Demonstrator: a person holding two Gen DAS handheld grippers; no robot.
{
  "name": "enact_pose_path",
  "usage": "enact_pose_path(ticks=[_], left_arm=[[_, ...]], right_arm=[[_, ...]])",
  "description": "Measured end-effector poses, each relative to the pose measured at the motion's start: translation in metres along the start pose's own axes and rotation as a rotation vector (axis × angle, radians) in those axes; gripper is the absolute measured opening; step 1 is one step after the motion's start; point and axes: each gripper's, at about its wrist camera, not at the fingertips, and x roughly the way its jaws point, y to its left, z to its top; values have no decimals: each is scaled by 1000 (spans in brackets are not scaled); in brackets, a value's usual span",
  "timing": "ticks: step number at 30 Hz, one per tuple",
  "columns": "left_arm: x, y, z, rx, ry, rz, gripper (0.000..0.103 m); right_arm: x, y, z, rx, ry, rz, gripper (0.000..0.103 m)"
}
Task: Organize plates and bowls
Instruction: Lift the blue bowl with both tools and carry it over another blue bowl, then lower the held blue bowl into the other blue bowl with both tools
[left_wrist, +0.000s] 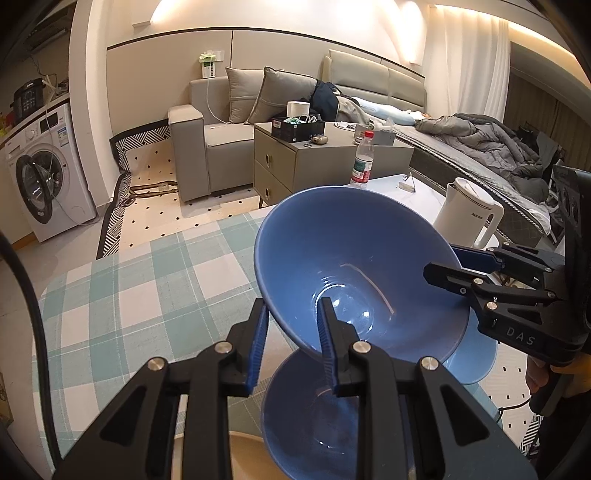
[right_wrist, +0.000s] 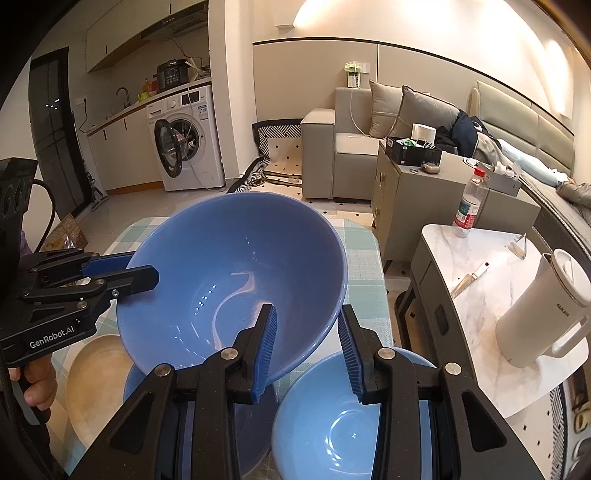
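A large blue bowl (left_wrist: 354, 251) hangs tilted above the checked tablecloth (left_wrist: 147, 280), held by both grippers. My left gripper (left_wrist: 292, 301) is shut on its near rim, one finger inside and one outside. My right gripper (left_wrist: 443, 264) clamps the rim on the right side. In the right wrist view the same bowl (right_wrist: 229, 258) fills the middle, with my right gripper (right_wrist: 307, 308) shut on its near rim and my left gripper (right_wrist: 142, 267) on its left rim. Below it sit a dark blue bowl (left_wrist: 314, 424), a light blue bowl (right_wrist: 343, 424) and a beige plate (right_wrist: 96, 376).
A marble side table (right_wrist: 480, 266) stands to the right with a white kettle (right_wrist: 543, 310), a water bottle (right_wrist: 469, 203) and a knife (right_wrist: 469, 277). Beyond are a grey nightstand (left_wrist: 295, 162), a sofa and a washing machine (left_wrist: 44, 177). A hand (right_wrist: 37, 384) holds the left gripper's handle.
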Motion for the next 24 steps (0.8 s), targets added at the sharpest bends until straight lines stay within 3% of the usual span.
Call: enact_pose_path(ticks=[24], left_arm=[[-27,-8,-20,4,-35,-11,25]], right_arm=[[-35,10,-14,-15,-35,-12,36]])
